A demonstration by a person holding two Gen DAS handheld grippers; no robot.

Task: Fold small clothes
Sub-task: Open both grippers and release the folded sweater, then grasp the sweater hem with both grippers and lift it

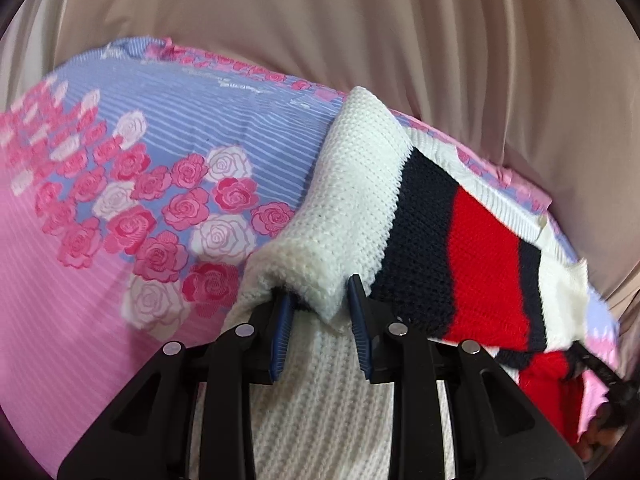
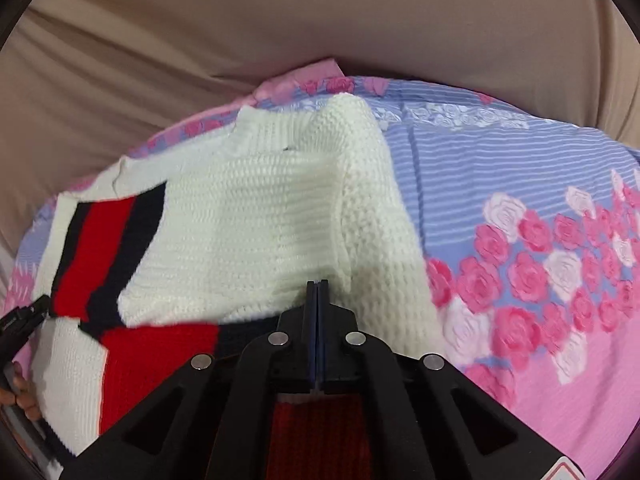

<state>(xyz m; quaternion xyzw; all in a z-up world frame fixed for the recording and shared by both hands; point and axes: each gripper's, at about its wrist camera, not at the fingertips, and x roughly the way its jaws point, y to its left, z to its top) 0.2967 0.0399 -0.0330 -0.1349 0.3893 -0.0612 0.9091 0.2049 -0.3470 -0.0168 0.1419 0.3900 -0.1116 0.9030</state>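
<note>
Left wrist view showed the left gripper (image 1: 322,320) with its blue pads (image 1: 280,332) apart, a rolled white sleeve or edge of the knit sweater (image 1: 352,184) lying between them but not pinched. The sweater, white with navy and red stripes, lay partly folded on the rose-print bedsheet (image 1: 120,200), tan curtain (image 1: 360,20) behind. Right wrist view showed the right gripper (image 2: 318,308) with pads pressed together at the sweater's (image 2: 248,220) edge; whether any knit was caught between them could not be told, since the fingers hid the contact. Risk, as judged: the thick, springy knit could slip out of the open left jaws on closing, or the roll could unfurl, leaving a skewed fold; a pull by the right side alone could drag the whole garment across the sheet. Both frames were motion-blurred. The sweater's lower hem was cut off by the gripper bodies; the other sleeve was not made out.
</note>
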